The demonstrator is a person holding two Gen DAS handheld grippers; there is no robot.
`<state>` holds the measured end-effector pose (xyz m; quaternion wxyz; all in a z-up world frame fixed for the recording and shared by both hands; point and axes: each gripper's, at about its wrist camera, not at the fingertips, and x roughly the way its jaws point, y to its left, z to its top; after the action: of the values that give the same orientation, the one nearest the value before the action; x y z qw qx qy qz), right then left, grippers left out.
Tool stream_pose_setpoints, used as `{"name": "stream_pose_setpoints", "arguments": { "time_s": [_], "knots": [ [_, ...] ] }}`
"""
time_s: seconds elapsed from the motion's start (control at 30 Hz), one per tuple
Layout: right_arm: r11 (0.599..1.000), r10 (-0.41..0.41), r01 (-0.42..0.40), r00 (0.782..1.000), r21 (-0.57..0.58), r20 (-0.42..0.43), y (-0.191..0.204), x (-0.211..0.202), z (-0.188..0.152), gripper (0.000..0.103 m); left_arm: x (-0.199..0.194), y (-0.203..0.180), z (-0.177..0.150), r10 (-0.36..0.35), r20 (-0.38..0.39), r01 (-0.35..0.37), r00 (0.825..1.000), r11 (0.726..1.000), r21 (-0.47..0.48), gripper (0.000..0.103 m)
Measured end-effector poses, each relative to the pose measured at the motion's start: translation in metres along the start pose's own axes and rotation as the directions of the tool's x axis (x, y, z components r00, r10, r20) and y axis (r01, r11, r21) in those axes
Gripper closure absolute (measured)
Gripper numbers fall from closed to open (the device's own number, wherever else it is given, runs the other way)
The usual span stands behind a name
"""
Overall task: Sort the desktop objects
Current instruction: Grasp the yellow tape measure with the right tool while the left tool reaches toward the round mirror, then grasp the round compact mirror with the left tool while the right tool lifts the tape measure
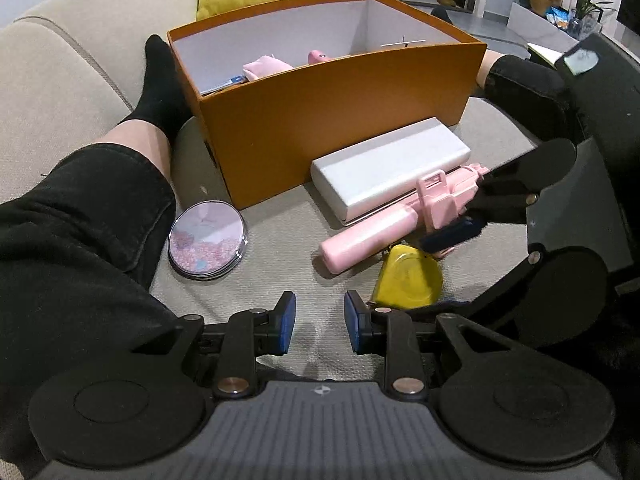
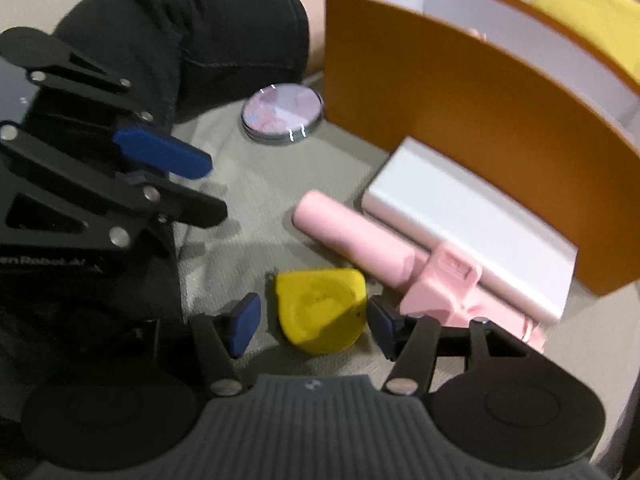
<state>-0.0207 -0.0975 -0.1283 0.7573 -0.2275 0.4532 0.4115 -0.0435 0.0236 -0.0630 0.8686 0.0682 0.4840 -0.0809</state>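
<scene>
The right tool point(image 2: 314, 326) stands wide open around a yellow tape measure point(image 2: 320, 308) on the beige sofa cushion point(image 2: 248, 184), its pads apart from the casing on both sides. The left tool point(image 1: 320, 322) hovers nearby, jaws narrow and empty. Beyond the tape measure lie a pink selfie stick point(image 1: 384, 224) and a white case point(image 1: 388, 164); a round mirror point(image 1: 208, 240) sits to the left. The orange box point(image 1: 332, 120), farther off, holds pink items point(image 1: 266, 66).

Partial white lettering "en Robot" on the left gripper point(image 2: 168, 184) body.
</scene>
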Motion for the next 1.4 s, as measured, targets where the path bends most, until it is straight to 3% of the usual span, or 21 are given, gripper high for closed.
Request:
{"name": "stream_pose_setpoints", "arguments": {
  "time_s": [0.33,0.4,0.5,0.63,0.77,1.0,1.23,1.33,1.4],
  "knots": [
    [1.0,0.006,-0.006,1.0,0.023,-0.021,-0.002,-0.001,0.0,0.047,0.005,0.009,0.005,0.067,-0.002,-0.067,0.998,0.998,0.017,0.072],
    [0.999,0.041,-0.042,0.999,0.026,0.003,-0.007,-0.013,0.0,0.048,0.006,0.009,0.009,0.102,0.002,-0.102,0.995,0.993,0.056,0.066],
    [0.996,0.068,-0.071,0.996,0.052,0.054,-0.017,-0.037,0.001,0.047,0.011,0.01,0.019,0.176,0.006,-0.176,0.984,0.975,0.134,0.05],
    [0.99,0.06,-0.076,0.989,0.117,0.135,-0.037,-0.067,0.002,0.047,0.027,0.018,0.036,0.218,-0.033,-0.211,0.975,0.965,0.153,0.05],
    [0.984,-0.007,-0.027,0.981,0.174,0.191,-0.055,-0.085,0.002,0.047,0.048,0.021,0.048,0.258,-0.082,-0.245,0.963,0.959,0.145,0.05],
    [0.964,-0.039,-0.017,0.979,0.266,0.202,-0.081,-0.086,-0.007,0.047,0.086,0.012,0.054,0.328,-0.188,-0.291,0.926,0.936,0.201,0.048],
    [0.951,-0.031,-0.033,0.98,0.308,0.198,-0.091,-0.08,-0.009,0.047,0.098,0.007,0.051,0.374,-0.203,-0.325,0.905,0.915,0.238,0.038],
    [0.952,-0.023,-0.042,0.978,0.305,0.207,-0.09,-0.08,-0.01,0.047,0.098,0.008,0.051,0.374,-0.201,-0.329,0.905,0.917,0.228,0.041],
    [0.952,-0.02,-0.046,0.977,0.302,0.214,-0.088,-0.082,-0.013,0.047,0.094,0.013,0.053,0.374,-0.196,-0.339,0.907,0.921,0.19,0.052]
  ]
}}
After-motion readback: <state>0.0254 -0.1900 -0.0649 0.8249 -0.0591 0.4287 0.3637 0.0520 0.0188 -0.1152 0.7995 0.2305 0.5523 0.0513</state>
